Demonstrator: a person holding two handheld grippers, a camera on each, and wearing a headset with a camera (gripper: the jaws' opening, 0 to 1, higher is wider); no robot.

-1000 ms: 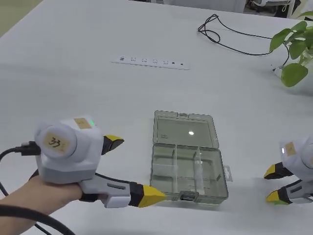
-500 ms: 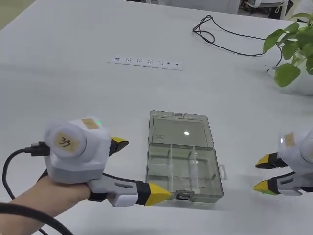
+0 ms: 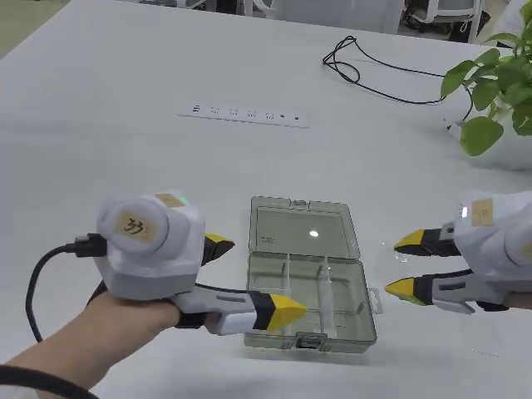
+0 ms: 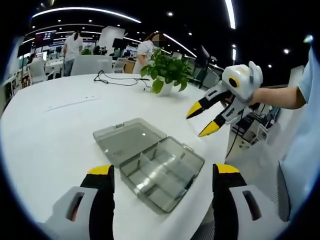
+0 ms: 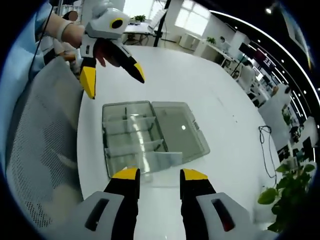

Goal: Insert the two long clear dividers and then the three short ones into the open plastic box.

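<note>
Clear plastic box (image 3: pixel 270 291): we see it open at the near edge of the white desk (image 3: pixel 125 83), long axis along that edge, lid (image 3: pixel 303 229) flat toward the far edge.
Left gripper (image 3: pixel 256 278): jaws spread, empty, at the box's left.
Right gripper (image 3: pixel 403 266): jaws spread, empty, to its right.

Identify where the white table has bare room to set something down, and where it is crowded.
Free: the broad stretch of white table between the flat white power strip and the clear plastic box. Crowded: around the box, flanked by the left gripper and right gripper, and far right by the black cable and green plant.
</note>
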